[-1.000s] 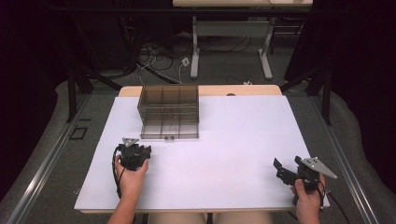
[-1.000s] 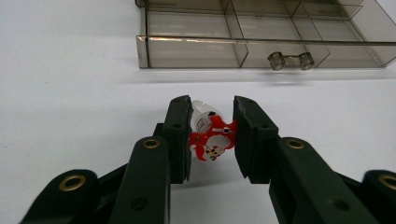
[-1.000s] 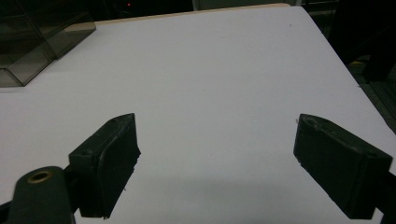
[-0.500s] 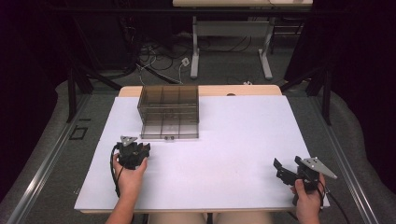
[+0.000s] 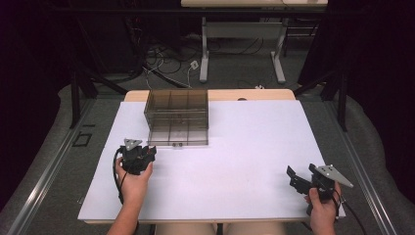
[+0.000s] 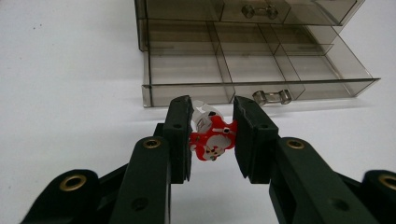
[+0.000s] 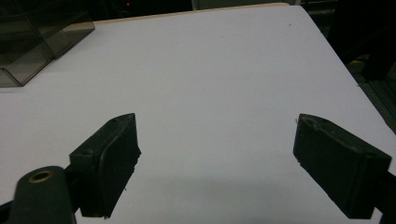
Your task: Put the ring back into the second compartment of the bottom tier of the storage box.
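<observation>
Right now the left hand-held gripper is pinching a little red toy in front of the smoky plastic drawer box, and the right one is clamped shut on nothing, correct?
Almost. The left hand-held gripper does pinch the red toy before the drawer box. But the right hand-held gripper isn't shut: the right gripper view shows its jaws wide apart over bare white table.

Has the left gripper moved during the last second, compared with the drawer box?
Yes. The left gripper has drifted slightly toward the table's near-left side, away from the drawer box, which stayed put.
</observation>
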`<state>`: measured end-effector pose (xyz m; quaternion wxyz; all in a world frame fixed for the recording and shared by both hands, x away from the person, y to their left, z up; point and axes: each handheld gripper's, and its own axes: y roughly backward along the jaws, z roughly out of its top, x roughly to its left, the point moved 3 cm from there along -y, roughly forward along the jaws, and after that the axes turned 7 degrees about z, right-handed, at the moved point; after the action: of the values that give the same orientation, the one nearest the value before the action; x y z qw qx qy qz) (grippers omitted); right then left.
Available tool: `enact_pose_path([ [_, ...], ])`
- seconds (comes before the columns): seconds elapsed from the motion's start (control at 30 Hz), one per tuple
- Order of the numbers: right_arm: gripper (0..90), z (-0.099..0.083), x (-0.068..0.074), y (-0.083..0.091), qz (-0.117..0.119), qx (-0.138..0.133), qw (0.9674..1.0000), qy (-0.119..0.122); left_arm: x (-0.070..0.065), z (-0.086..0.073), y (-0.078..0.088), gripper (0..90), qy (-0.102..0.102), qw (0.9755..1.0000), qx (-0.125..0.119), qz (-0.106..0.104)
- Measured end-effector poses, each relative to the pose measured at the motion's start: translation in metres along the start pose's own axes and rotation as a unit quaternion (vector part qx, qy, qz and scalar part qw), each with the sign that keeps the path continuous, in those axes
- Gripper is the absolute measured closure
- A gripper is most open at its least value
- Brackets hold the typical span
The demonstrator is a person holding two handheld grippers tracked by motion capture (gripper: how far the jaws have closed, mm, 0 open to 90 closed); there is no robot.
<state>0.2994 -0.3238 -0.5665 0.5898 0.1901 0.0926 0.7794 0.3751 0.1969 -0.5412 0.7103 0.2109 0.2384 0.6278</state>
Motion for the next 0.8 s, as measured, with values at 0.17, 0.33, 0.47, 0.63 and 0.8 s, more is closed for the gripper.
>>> enact_pose_path([
  [0.17, 13.8, 0.000, 0.000, 0.001, 0.001, 0.004, 1.0000, -0.003, -0.001, 0.006, 0.001, 68.4, 0.005, 1.0000, -0.001, -0.005],
  [0.33, 14.1, 0.000, -0.001, 0.001, 0.000, 0.002, 1.0000, 0.000, -0.003, 0.014, 0.001, 68.4, 0.003, 0.9999, -0.006, -0.012],
  [0.47, 14.1, 0.000, 0.000, 0.001, 0.001, 0.002, 1.0000, -0.001, -0.004, 0.019, 0.002, 68.4, 0.001, 0.9999, -0.007, -0.015],
  [0.63, 14.1, 0.000, 0.000, 0.001, 0.000, 0.004, 1.0000, 0.003, -0.005, 0.026, 0.004, 68.4, 0.000, 0.9998, -0.012, -0.018],
  [0.8, 14.1, 0.000, 0.000, 0.001, 0.001, 0.000, 1.0000, -0.003, -0.005, 0.033, 0.004, 68.4, 0.003, 0.9996, -0.011, -0.025],
])
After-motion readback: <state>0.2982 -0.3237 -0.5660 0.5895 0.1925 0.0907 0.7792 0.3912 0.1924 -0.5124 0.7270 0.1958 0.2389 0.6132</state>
